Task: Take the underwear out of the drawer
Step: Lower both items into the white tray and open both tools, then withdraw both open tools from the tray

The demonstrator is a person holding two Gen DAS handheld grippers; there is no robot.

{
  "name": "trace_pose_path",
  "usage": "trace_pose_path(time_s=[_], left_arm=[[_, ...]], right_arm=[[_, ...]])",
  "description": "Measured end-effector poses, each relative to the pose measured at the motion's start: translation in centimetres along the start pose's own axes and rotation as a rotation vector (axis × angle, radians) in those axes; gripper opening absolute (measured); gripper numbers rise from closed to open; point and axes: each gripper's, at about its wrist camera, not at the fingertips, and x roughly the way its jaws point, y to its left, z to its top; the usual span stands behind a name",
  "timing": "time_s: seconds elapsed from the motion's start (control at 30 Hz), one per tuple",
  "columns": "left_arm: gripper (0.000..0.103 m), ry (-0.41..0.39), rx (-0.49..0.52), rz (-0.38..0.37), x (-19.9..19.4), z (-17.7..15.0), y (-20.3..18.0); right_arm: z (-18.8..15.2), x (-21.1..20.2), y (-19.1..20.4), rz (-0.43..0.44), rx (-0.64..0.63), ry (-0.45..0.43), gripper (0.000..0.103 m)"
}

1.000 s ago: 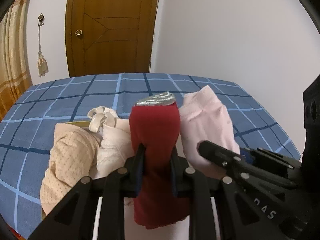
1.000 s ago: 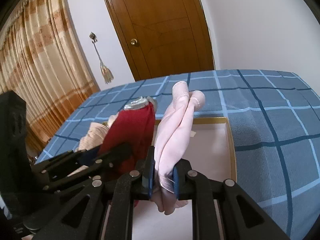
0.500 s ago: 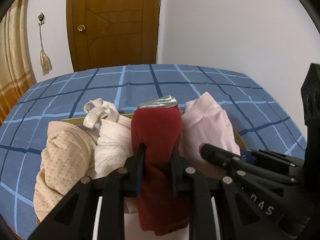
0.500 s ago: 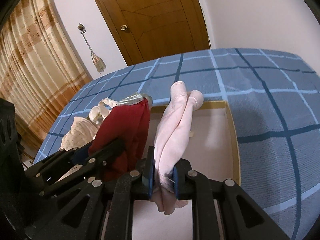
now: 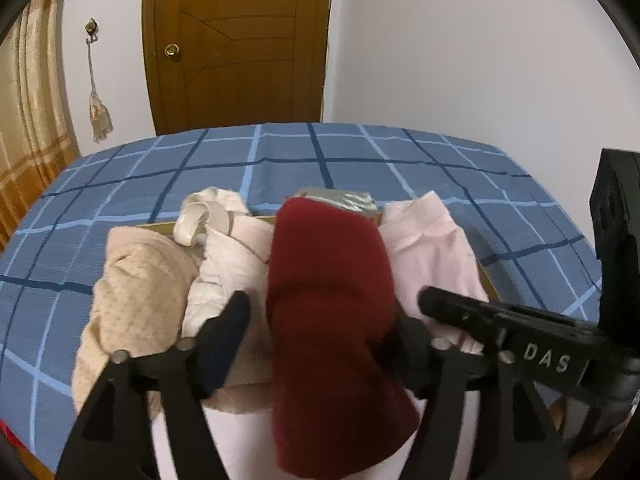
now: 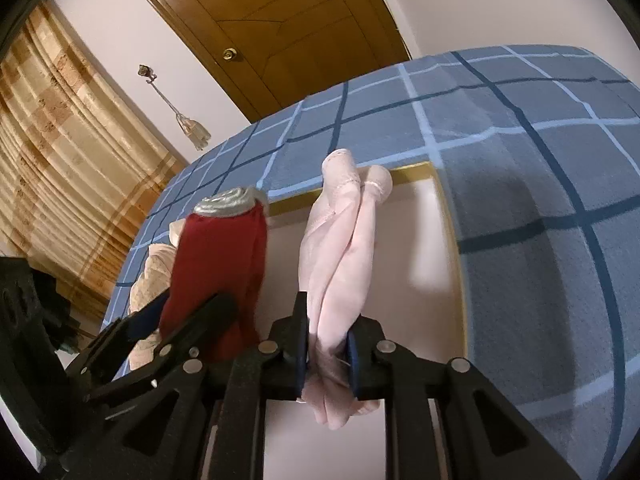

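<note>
Between the spread jaws of the left gripper stands a soft dark red roll with a silvery band on top; neither jaw presses it. Right gripper pinches a pale pink folded garment above the shallow, gold-rimmed drawer on the checked blue bed.

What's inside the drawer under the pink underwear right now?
In the right wrist view, bare pale drawer floor shows beside the pink underwear that the right tongs clamp. The floor directly beneath the cloth and tongs is covered, so I cannot tell.
</note>
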Motion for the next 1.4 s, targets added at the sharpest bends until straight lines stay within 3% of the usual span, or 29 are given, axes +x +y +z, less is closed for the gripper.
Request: trace_pose_path(time_s=[0.07,0.17,0.2,0.33,0.4,0.57,0.9,1.4], left_arm=[[0.079,0.001,-0.004,0.007,-0.5,-0.2,0.1],[0.1,-0.024,-0.009,0.06,-1.7,-0.5,0.2],[0.103,-0.055,-0.013,0.083,-2.4,-0.6,0.4],[0.103,-0.104,-0.023,0.083,-4.2,-0.7,0.8],[0.103,-0.102,-0.027,0.073,-4.8,-0.7,1.0],[0.103,-0.144,0.007,0.068,-6.7,-1.6,0.7],[0.103,-0.179,0.058,0.064,-9.6,-5.0,0.5],[0.103,-0.172,0.036,0.073,-11.4,-8.7,1.7]], right_arm=[[-0.3,-0.5,0.1,0.004,-0.006,-0.003,0.02],[-0.8,-1.3,0.0,-0.001,-0.004,-0.02,0.022],[-0.9,-1.6,0.0,0.003,-0.003,-0.028,0.023],[-1.3,-2.8,0.5,0.013,-0.019,-0.084,0.045],[-1.4,-3.6,0.9,0.02,-0.02,-0.112,0.048],[-2.2,-6.1,2.0,0.041,-0.024,-0.193,0.048],[-7.7,-9.8,4.1,0.071,-0.057,-0.302,0.049],[-12.1,-11.7,4.4,0.076,-0.041,-0.343,0.049]])
